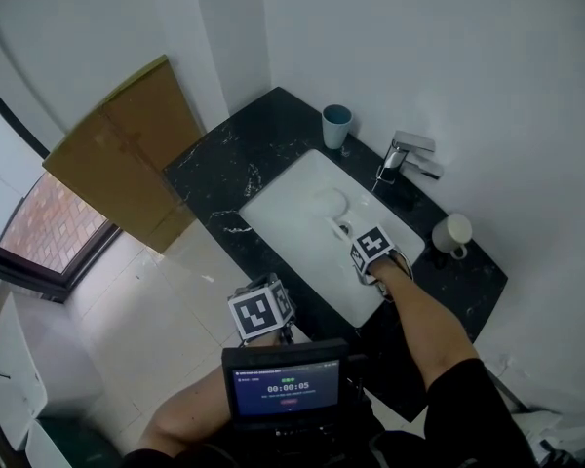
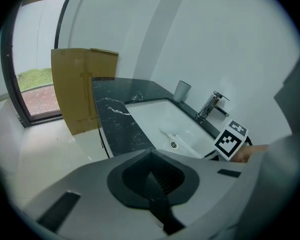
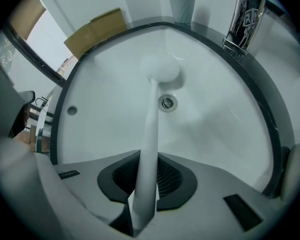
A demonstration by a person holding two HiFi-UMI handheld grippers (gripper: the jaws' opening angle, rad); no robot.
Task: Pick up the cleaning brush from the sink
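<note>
Right claw (image 3: pixel 141 196) pinches cleaning brush (image 3: pixel 152 121) by its handle (head near drain (image 3: pixel 166 103)).

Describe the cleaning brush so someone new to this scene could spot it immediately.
On the black marble counter sits a white rectangular sink. Inside it, the cleaning brush has its round head beside the drain, its handle gripped by the right tool. It is the only loose item in the basin, all white.
</note>
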